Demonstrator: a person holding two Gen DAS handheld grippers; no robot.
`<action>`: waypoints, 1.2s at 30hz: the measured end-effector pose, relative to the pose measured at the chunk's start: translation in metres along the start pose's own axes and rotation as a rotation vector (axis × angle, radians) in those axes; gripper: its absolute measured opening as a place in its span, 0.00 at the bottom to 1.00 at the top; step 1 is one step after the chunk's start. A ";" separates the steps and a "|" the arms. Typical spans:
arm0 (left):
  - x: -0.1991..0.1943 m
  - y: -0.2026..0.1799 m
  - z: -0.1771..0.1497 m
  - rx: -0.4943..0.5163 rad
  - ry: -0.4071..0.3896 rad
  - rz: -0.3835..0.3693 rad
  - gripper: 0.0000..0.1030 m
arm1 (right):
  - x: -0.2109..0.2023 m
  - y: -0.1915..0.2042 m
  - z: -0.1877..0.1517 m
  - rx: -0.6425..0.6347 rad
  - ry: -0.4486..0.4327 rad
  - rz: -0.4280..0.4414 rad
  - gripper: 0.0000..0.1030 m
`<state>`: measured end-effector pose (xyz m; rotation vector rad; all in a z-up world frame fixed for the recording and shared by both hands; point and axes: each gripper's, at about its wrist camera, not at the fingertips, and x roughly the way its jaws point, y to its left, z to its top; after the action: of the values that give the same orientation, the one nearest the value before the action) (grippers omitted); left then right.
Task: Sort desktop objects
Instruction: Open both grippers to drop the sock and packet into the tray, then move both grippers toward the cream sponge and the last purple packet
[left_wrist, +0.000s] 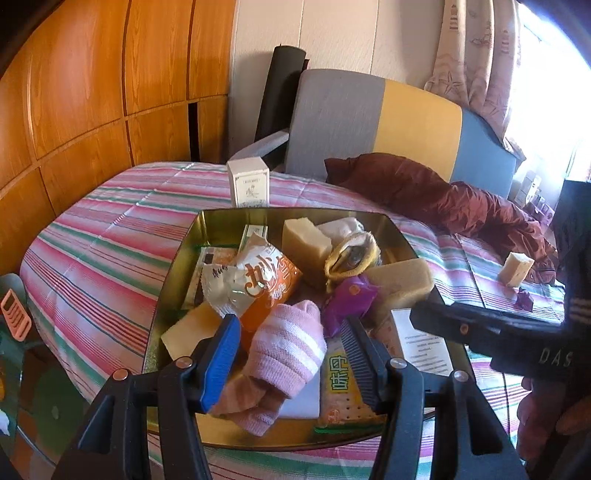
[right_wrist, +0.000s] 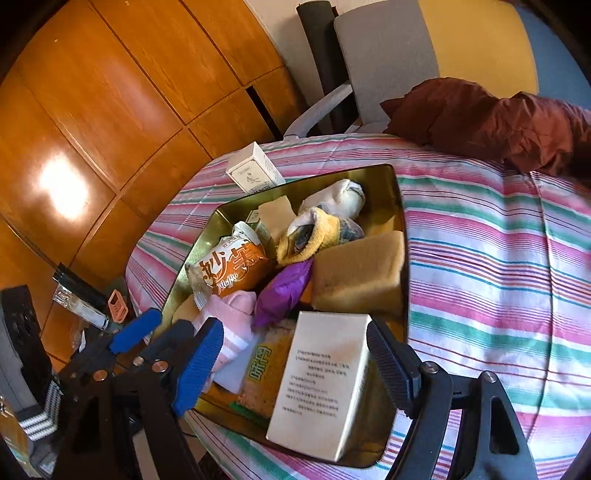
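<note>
Closest in, the left tongs (left_wrist: 288, 354) hang over the near end of the gold tin tray (left_wrist: 173, 258), jaws apart with a pink striped sock (left_wrist: 286, 343) lying between them; the pads look clear of it, so nothing is gripped. Under the sock sits a green and yellow cracker packet (left_wrist: 340, 384). The right tongs (right_wrist: 295, 365) stand wide as well, a white printed box (right_wrist: 321, 384) leaning at the tray's near corner between the jaws, with no pad pressing on it.

The tray rests on a round tabletop under a pink, green and white striped cloth (right_wrist: 480, 258). To the right of the tray the cloth is bare and wide, plenty of room there. To the left the tabletop edge falls away close beside the tray's rim.

Moving up the tray: a purple wrapper (right_wrist: 280, 291) in the middle, an orange snack bag (right_wrist: 229, 269) to its left, a big tan sponge (right_wrist: 362, 269) against the right wall. Behind those, a yellow-cuffed sock (right_wrist: 314, 232), a white sock (right_wrist: 343, 195) and a pale yellow block (left_wrist: 306, 240) near the far wall.

Beyond the tray, a small white carton (left_wrist: 248, 182) stands upright on the cloth. Off to the right, a second pale block (left_wrist: 515, 269) sits alone, beside a dark red cloth (left_wrist: 424, 192) heaped along the far edge. Behind that, a grey, yellow and blue chair back (left_wrist: 384, 122).
</note>
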<state>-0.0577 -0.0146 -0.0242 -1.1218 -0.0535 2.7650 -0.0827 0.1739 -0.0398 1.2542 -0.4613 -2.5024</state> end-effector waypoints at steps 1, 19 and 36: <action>-0.002 -0.001 0.001 0.005 -0.006 0.001 0.56 | -0.001 -0.001 -0.001 0.000 -0.001 -0.003 0.78; -0.032 -0.028 0.011 0.076 -0.067 -0.050 0.56 | -0.044 -0.022 -0.019 -0.026 -0.063 -0.113 0.78; -0.016 -0.102 0.026 0.207 -0.032 -0.198 0.56 | -0.117 -0.159 -0.029 0.179 -0.090 -0.328 0.78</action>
<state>-0.0514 0.0847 0.0149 -0.9643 0.1101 2.5457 -0.0118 0.3604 -0.0385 1.3851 -0.5505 -2.8545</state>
